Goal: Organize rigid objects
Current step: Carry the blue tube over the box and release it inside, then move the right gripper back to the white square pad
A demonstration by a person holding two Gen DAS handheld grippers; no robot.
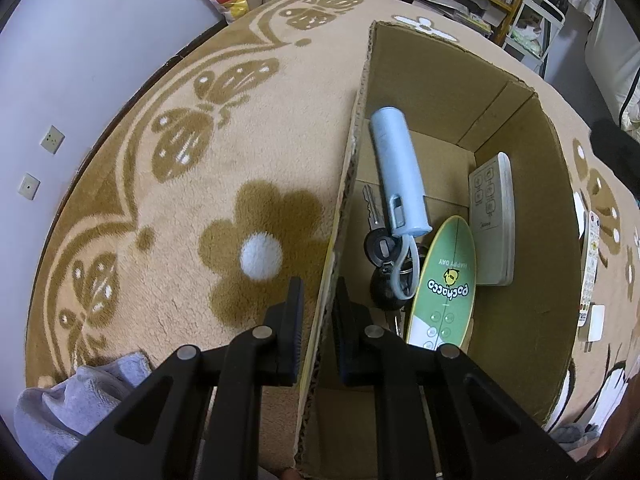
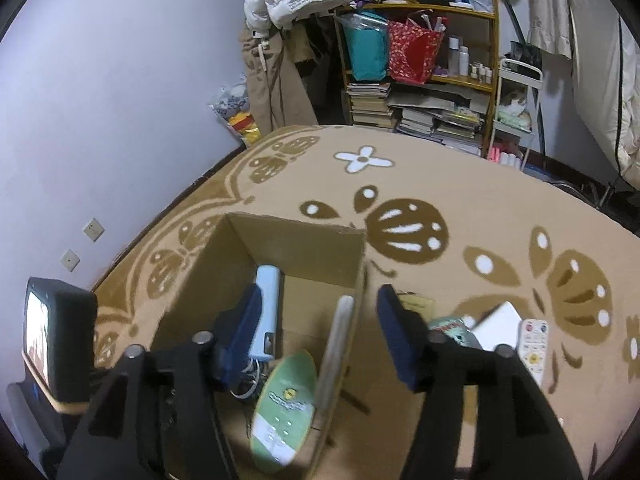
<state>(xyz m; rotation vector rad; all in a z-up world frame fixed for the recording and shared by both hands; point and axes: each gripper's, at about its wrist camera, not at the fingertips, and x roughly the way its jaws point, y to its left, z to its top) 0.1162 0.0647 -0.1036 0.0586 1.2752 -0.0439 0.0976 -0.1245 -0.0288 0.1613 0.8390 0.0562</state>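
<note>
The left gripper (image 1: pixel 318 320) is clamped on the left wall of the cardboard box (image 1: pixel 516 216), one finger outside over the rug (image 1: pixel 168 208) and the other inside, the corrugated edge pinched between the pads. The box stands open on the tan rug with its brown flower and butterfly pattern.

Inside the box, a pale blue cylinder (image 1: pixel 400 176) with a wrist loop lies along the left wall, its near end resting over a bunch of keys (image 1: pixel 378 236) with black heads. Just right of it lies a green oval card (image 1: pixel 446 280) (printed "HAPPY DAY"), tilted up against the near side. A white remote control (image 1: pixel 494 220) leans on its edge against the right wall.

The right gripper (image 2: pixel 316 332) hangs over the box with its jaws wide apart, holding nothing; the box's right wall and the leaning remote show between its fingers. On the rug just right of the box lie another white remote with coloured buttons (image 2: pixel 534 346), a white flat block (image 2: pixel 498 326) and a small printed packet (image 2: pixel 452 328), touching or nearly so. A grey cloth (image 1: pixel 72 404) lies on the rug near the left gripper.
</note>
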